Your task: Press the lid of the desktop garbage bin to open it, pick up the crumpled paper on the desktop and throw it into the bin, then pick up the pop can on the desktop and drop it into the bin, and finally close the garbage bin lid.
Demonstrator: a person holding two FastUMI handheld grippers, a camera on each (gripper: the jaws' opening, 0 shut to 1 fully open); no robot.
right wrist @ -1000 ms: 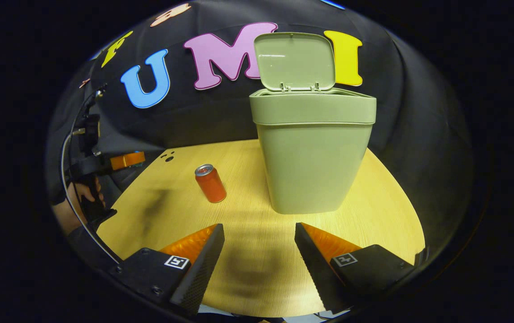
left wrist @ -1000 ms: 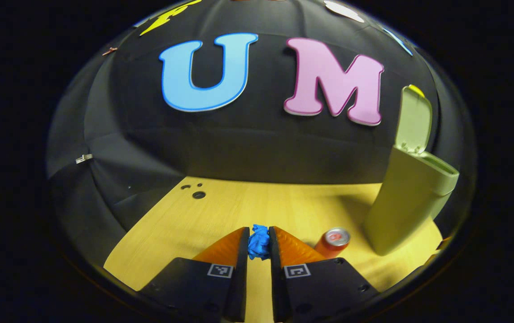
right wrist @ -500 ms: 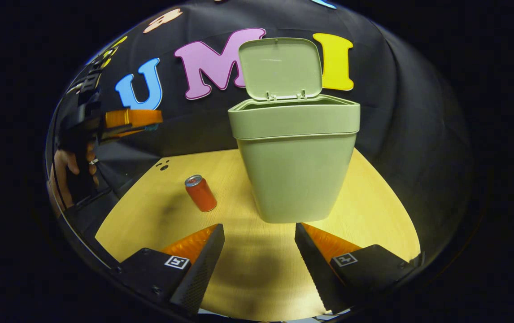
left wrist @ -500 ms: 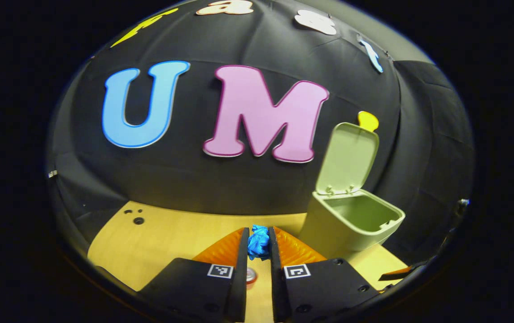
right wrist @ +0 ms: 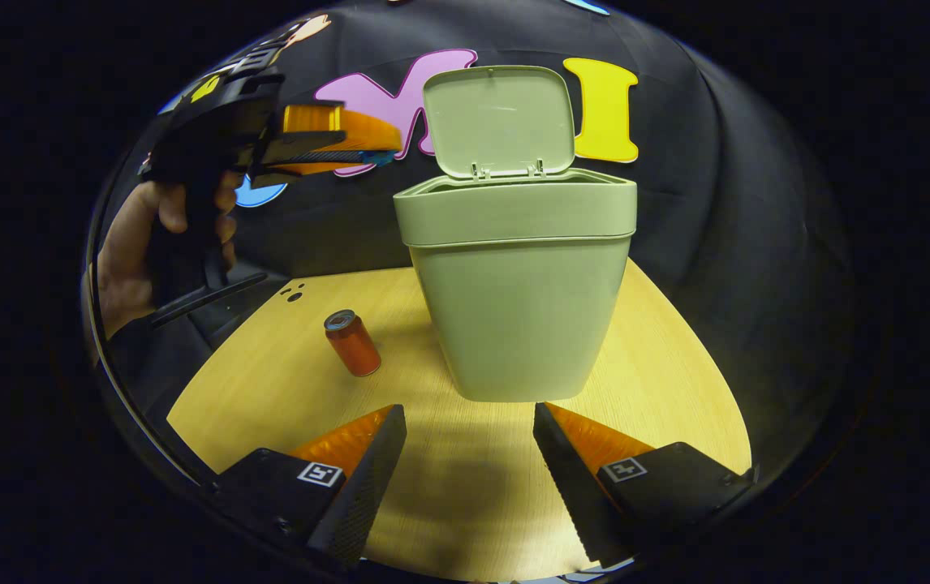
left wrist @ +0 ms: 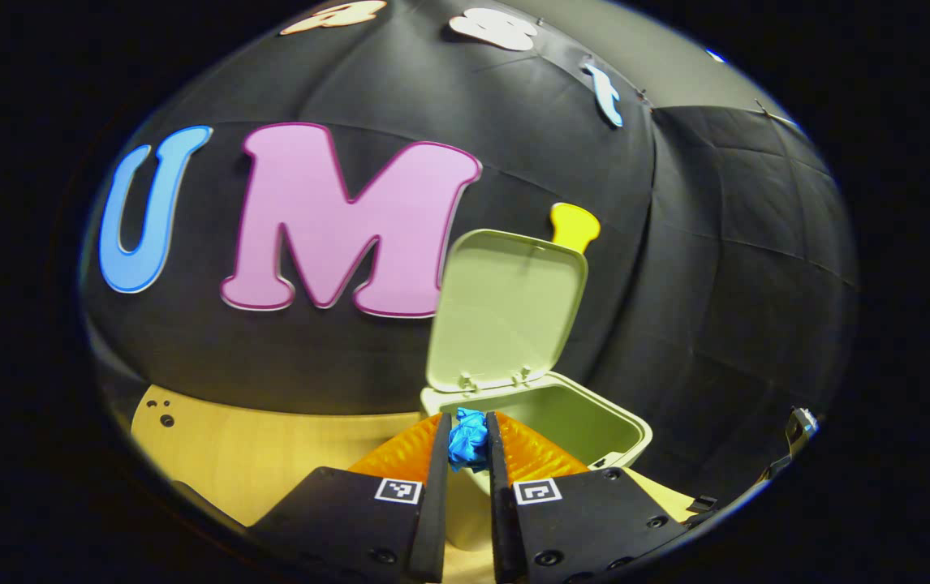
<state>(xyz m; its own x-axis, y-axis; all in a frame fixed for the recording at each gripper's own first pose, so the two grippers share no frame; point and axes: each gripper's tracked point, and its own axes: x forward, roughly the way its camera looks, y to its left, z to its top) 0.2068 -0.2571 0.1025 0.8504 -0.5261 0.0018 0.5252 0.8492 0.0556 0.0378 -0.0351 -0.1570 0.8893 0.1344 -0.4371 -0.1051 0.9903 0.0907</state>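
While the green garbage bin [right wrist: 518, 284] stands upright on the wooden desktop [right wrist: 676, 381] with its lid [right wrist: 499, 120] tipped up and back on its hinges, the left gripper [left wrist: 467, 442] is up at the level of the bin's rim, both fingers pinched tight on the crumpled paper [left wrist: 467, 438], a small blue wad caught right between the tips. From the left gripper view the wad sits just in front of the near edge of the bin's open mouth [left wrist: 574, 418], the pale inside showing beyond it. From the right gripper view you can see that same left gripper [right wrist: 384, 154] held high at the left of the bin, level and pointing toward the raised lid, a hand [right wrist: 136, 247] wrapped round its grip, a speck of blue at its tip. Whether the paper is over the opening or just short of it, I cannot tell.

Down low, the right gripper [right wrist: 469, 438] hangs over the desktop in front of the bin, its fingers spread wide apart with nothing between them. The pop can [right wrist: 352, 343] stands upright on the desktop, just left of the bin and apart from it.
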